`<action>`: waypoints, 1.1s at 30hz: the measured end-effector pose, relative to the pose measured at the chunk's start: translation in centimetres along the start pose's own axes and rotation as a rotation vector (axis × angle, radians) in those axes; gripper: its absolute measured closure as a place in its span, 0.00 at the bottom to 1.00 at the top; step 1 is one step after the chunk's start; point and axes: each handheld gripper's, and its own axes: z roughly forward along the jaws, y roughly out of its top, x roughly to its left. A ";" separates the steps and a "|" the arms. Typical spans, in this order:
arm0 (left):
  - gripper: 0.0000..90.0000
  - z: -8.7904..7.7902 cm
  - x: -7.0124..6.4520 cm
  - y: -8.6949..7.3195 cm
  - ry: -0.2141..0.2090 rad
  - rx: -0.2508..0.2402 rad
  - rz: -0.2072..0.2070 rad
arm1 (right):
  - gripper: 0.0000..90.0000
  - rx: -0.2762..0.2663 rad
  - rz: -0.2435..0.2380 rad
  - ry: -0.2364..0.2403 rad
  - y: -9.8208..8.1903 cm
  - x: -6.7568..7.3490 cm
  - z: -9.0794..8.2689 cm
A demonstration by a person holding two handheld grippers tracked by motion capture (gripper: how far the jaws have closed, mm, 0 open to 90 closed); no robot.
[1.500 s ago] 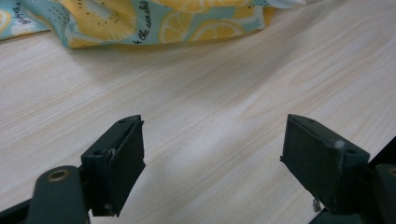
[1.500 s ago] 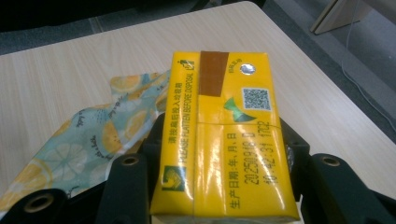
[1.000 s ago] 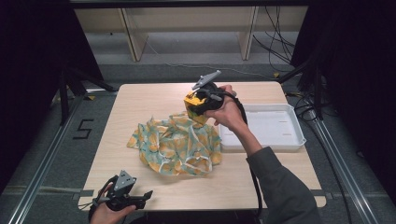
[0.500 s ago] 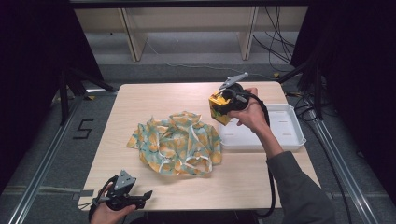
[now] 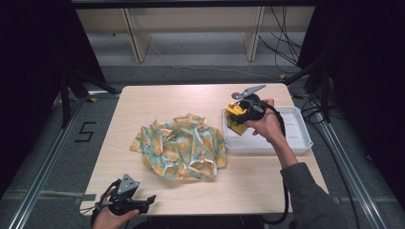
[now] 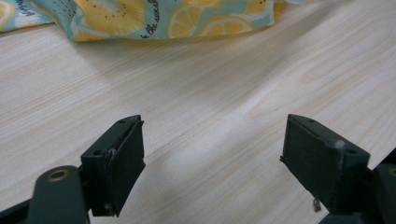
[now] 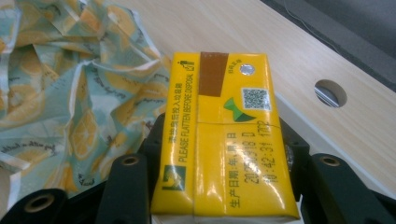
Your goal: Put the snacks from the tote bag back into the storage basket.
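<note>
A yellow drink carton [image 7: 223, 140] is held clamped between the jaws of the right gripper [image 5: 241, 114], pressed on both long sides. In the high view the carton [image 5: 235, 120] is seen over the left edge of the white tray [image 5: 298, 138], at the right side of the table [image 5: 157, 100]. The tray's visible floor is bare. The left gripper [image 5: 128, 199] is held at the near left table edge, jaws spread wide, nothing between them; only wood is faced. A lemon-print cloth [image 5: 179, 145] lies crumpled at table centre, just left of the tray.
</note>
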 end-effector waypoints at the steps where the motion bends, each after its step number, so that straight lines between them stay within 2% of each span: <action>1: 0.23 0.1 0.0 0.0 0.000 -0.001 -0.004 | 0.58 0.023 -0.009 -0.002 -0.2 -0.1 -0.1; 2: 0.23 0.1 0.0 0.0 -0.005 -0.001 -0.013 | 0.58 0.037 -0.003 0.005 -0.6 -0.2 0.1; 3: 0.23 0.1 0.0 0.0 -0.004 0.000 -0.009 | 0.58 0.018 -0.004 -0.003 -0.9 -0.2 0.4; 5: 0.23 0.1 0.0 0.0 -0.006 0.002 -0.007 | 0.58 0.048 0.018 0.009 -1.3 -0.2 0.6; 8: 0.23 0.0 0.0 0.0 -0.006 0.004 -0.005 | 0.58 0.036 0.025 0.006 -1.8 -0.2 1.1; 9: 0.23 0.1 0.0 0.0 -0.007 0.004 -0.008 | 0.58 0.057 0.028 0.018 -1.9 -0.3 1.1; 10: 0.23 -0.1 0.1 0.0 -0.013 0.022 0.013 | 0.58 0.037 0.030 0.006 -2.2 -0.2 1.4; 11: 0.23 0.1 0.0 0.0 0.000 -0.001 -0.010 | 0.58 0.041 0.041 0.016 -2.6 -0.3 1.6; 15: 0.23 0.0 0.0 0.0 -0.010 -0.001 0.005 | 0.58 0.068 0.054 0.023 -3.0 -0.4 1.6; 16: 0.23 0.0 0.0 0.0 -0.010 -0.003 0.000 | 0.58 0.050 0.048 0.015 -3.3 -0.4 1.9; 18: 0.23 0.0 0.0 0.0 -0.009 -0.002 0.003 | 0.58 0.067 0.051 0.025 -3.5 -0.4 1.9; 20: 0.23 0.0 0.0 0.0 -0.008 -0.006 -0.003 | 0.58 0.053 0.063 0.023 -3.7 -0.4 2.1; 22: 0.23 -0.1 0.0 0.1 -0.016 0.011 0.005 | 0.58 0.050 0.048 0.019 -3.9 -0.5 2.3; 26: 0.23 -0.1 0.0 0.1 -0.017 0.007 0.000 | 0.58 0.058 0.056 0.029 -4.2 -0.5 2.3; 27: 0.23 0.0 0.0 0.0 -0.009 -0.008 0.000 | 0.58 0.058 0.058 0.029 -4.2 -0.5 2.3; 28: 0.23 0.0 0.0 0.0 -0.010 -0.006 -0.002 | 0.58 0.043 0.053 0.020 -4.4 -0.4 2.5; 29: 0.23 0.0 0.1 0.0 0.002 0.001 0.007 | 0.58 0.048 0.072 0.032 -4.5 -0.3 2.4; 30: 0.23 -0.1 0.0 0.0 -0.013 0.011 -0.006 | 0.58 0.047 0.072 0.033 -4.5 -0.3 2.5; 32: 0.23 0.0 0.0 0.0 -0.010 -0.001 0.008 | 0.58 0.041 0.058 0.037 -4.8 -0.5 2.5; 33: 0.23 -0.1 0.0 0.0 -0.011 0.011 0.018 | 0.58 0.047 0.061 0.039 -4.9 -0.5 2.6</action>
